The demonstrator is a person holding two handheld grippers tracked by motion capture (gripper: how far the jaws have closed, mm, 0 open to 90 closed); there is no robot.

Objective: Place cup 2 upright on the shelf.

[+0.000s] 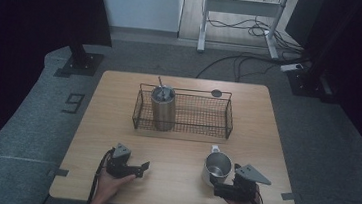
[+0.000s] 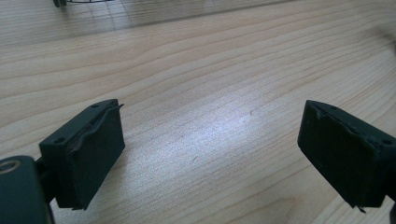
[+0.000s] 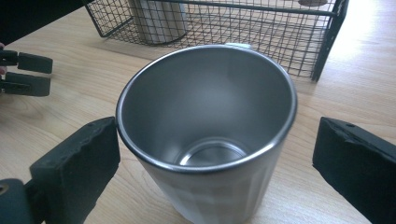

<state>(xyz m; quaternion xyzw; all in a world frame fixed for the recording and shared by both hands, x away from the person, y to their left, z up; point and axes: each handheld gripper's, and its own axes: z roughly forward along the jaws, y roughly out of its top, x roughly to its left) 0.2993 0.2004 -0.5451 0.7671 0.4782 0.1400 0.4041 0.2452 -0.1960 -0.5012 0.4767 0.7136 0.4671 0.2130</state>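
Wood-grain table carries everything here, and the risks scale down from it; the wire basket sits toward its far side with a tall steel tumbler upright in its left end, a straw or rod poking from the lid. The steel mug stands upright on the bare wood near the front right, well apart from the basket, open and empty, its handle on the side away from the person.

Biggest hazard, as I judge it: the mug is smooth, round and slightly tapered, so a squeeze placed too high or off-centre could let it slip or tip; a hard push before the close could slide it across the slick wood toward the basket. A lift carried too low could knock its base against the basket's rim; a drop beside the tumbler could jostle that too.

Right gripper is spread wide, its jaws flanking the mug; in the right gripper view the left jaw sits just beside the wall, possibly grazing it, while the right jaw stands clear; nothing is pinched yet.

Left gripper rests low over the front left of the table, jaws wide apart over bare wood in the left gripper view; it holds nothing.
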